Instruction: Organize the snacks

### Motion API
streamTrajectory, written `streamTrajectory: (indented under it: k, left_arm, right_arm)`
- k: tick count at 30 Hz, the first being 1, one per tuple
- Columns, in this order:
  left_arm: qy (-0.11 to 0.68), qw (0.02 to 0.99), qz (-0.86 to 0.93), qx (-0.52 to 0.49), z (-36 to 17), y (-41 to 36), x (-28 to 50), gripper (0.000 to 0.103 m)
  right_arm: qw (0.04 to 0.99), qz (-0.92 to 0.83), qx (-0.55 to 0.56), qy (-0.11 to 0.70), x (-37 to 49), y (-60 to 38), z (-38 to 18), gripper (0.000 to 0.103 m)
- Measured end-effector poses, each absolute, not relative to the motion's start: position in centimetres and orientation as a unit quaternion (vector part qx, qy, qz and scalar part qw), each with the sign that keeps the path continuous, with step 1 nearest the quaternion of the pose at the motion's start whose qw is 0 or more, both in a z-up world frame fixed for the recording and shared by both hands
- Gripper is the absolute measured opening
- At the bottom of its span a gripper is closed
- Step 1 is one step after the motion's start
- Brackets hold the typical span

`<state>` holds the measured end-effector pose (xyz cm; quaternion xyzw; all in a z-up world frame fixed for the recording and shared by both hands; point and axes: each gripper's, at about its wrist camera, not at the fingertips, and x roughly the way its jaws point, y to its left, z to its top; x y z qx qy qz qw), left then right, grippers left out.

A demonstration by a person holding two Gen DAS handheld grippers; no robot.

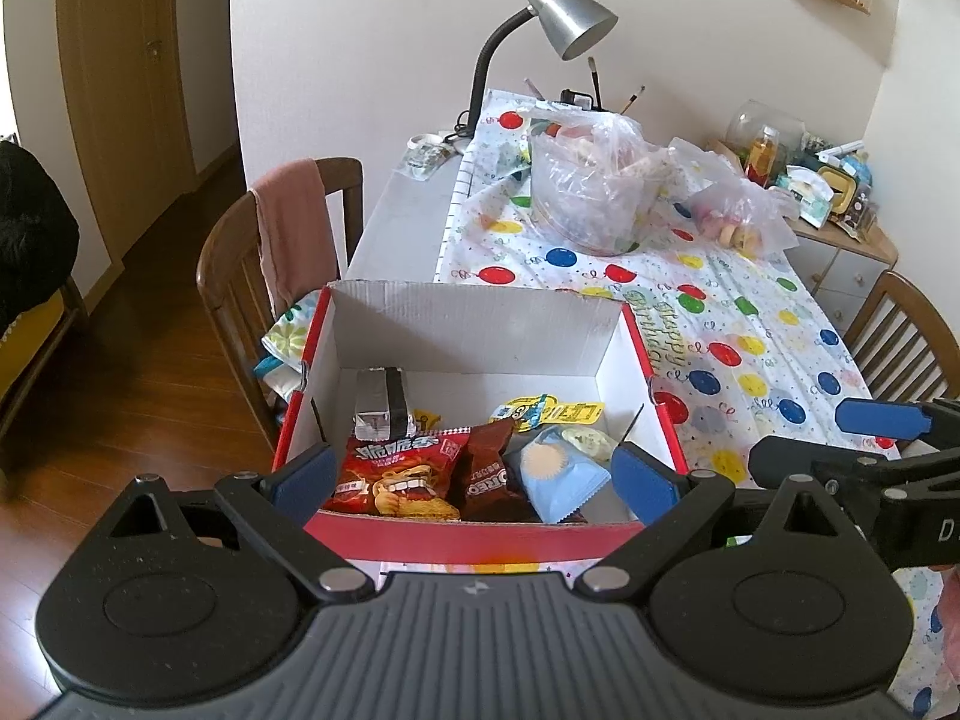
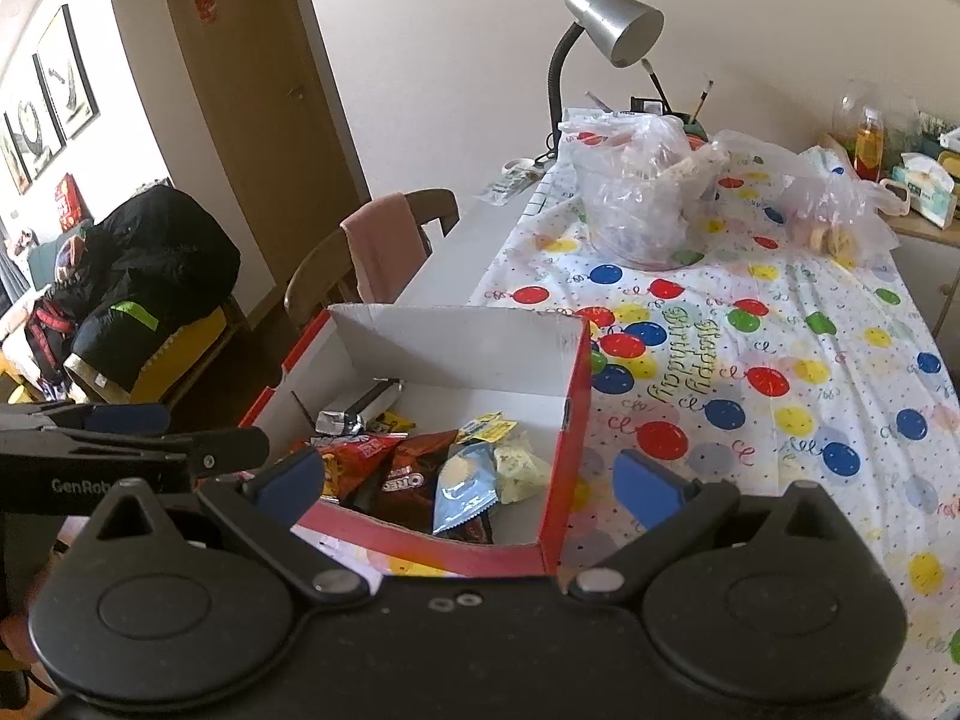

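Two sets of tongs hang spread wide with nothing between their blue pads. In the left wrist view the left tongs (image 1: pixel 475 474) fill the lower middle of the frame, straddling the near wall of a red cardboard box (image 1: pixel 480 531). In the right wrist view the right tongs (image 2: pixel 467 487) sit at the lower middle, above that box's near right corner.

The box stands on the bench at the near edge of a balloon-print tablecloth (image 1: pixel 720 324). Crowded in its near half lie a red chip packet (image 1: pixel 396 474), a brown Oreo packet (image 1: pixel 489 468), a light blue wrapper (image 1: pixel 555 474) and a pale green packet (image 2: pixel 519 462). Behind them, mid-frame, lie a silver foil pack (image 1: pixel 381 402) and a yellow sachet (image 1: pixel 549 411).

Toward the upper middle, clear plastic bags (image 1: pixel 591 186) sit on the cloth, with a silver desk lamp (image 1: pixel 567 15) above them.
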<state>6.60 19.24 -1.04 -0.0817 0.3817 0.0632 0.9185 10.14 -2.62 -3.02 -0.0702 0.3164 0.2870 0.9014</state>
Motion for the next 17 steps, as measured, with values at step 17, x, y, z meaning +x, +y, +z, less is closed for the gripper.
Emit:
streamTrajectory:
  k: [17]
  left_arm:
    - [0.392, 0.914, 0.067, -0.078, -1.5, 18.9, 6.7, 0.098]
  right_arm:
    - [0.900, 0.275, -0.063, 0.331, 10.3, -3.5, -3.8, 0.103]
